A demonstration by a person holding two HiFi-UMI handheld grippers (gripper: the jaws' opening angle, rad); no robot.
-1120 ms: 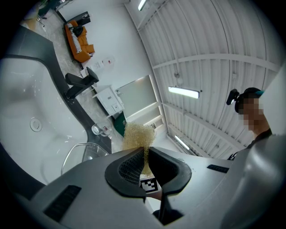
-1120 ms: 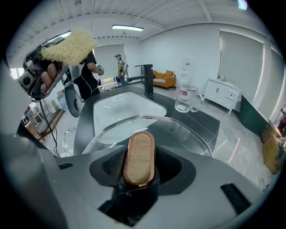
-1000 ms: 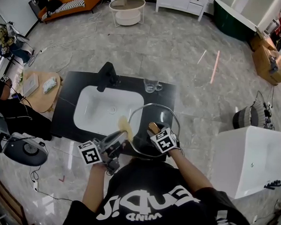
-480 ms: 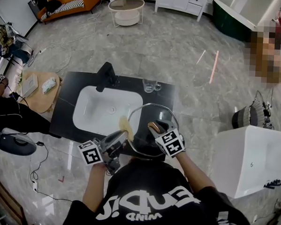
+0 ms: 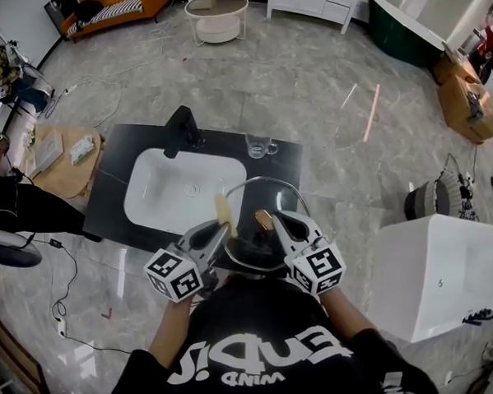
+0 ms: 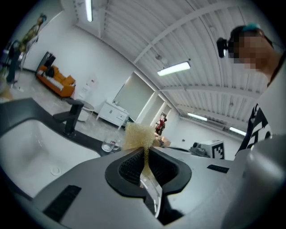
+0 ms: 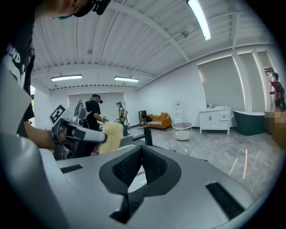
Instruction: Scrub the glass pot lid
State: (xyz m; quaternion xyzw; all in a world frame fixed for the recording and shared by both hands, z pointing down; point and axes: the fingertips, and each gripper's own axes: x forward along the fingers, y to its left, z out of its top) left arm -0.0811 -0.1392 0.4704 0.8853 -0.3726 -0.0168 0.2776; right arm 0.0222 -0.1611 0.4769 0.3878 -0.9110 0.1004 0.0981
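Note:
The glass pot lid (image 5: 253, 196) with a metal rim lies on the black counter (image 5: 116, 177), right of the white sink (image 5: 168, 192). Its wooden knob (image 5: 263, 220) points up. My left gripper (image 5: 223, 226) is shut on a yellow scrubbing sponge (image 5: 223, 207) at the lid's left rim. From the left gripper view the sponge (image 6: 139, 135) sticks out of the pinched jaws of that gripper (image 6: 145, 151). My right gripper (image 5: 275, 219) is beside the knob. In its own view the right gripper (image 7: 142, 150) is shut with nothing visible between the pads; the sponge (image 7: 111, 136) shows at left.
A black faucet (image 5: 183, 124) stands behind the sink and a glass cup (image 5: 257, 145) sits at the counter's back edge. A white tub (image 5: 440, 276) stands to the right. A small wooden table (image 5: 67, 154) and cables lie to the left.
Both grippers have risen toward the head camera and drawn back toward the person. The right gripper's tips stay by the knob. The lid has not visibly moved on the counter.

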